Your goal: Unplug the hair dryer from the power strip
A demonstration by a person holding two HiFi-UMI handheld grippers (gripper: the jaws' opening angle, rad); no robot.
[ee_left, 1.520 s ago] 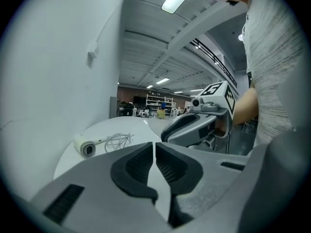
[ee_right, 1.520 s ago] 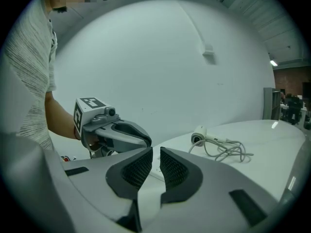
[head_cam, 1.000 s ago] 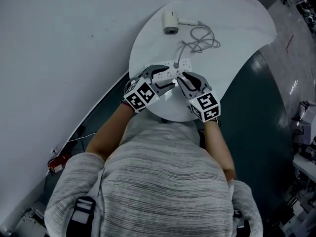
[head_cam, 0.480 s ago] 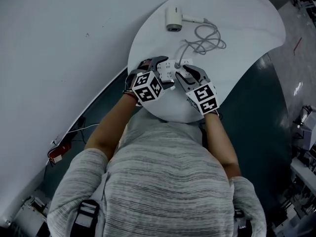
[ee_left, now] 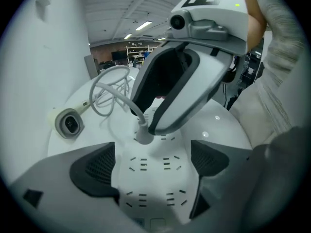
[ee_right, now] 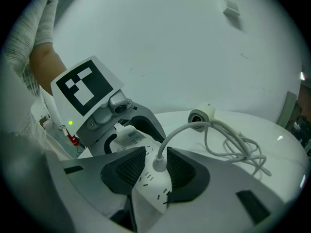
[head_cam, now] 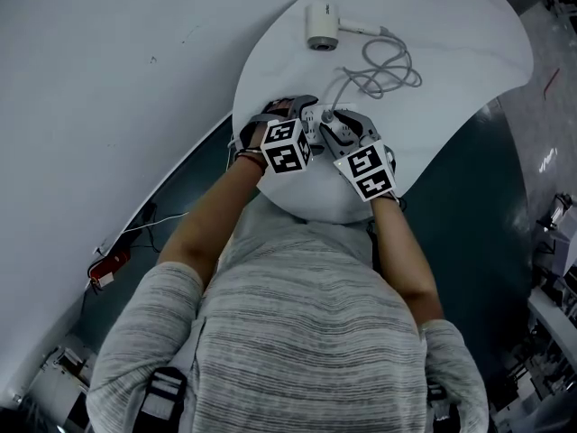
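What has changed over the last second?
The left gripper and right gripper moved forward over the strip, jaws just opening; left straddles the strip, right the plug, nothing gripped. Plug still in; dryer and cord unmoved.

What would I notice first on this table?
On the white table, two tongs with marker cubes crowd the near edge. The left tongs straddle the power strip and the right tongs flank its plug; both have just been opening, gripping nothing. The hair dryer lies at the far edge, cord looped.
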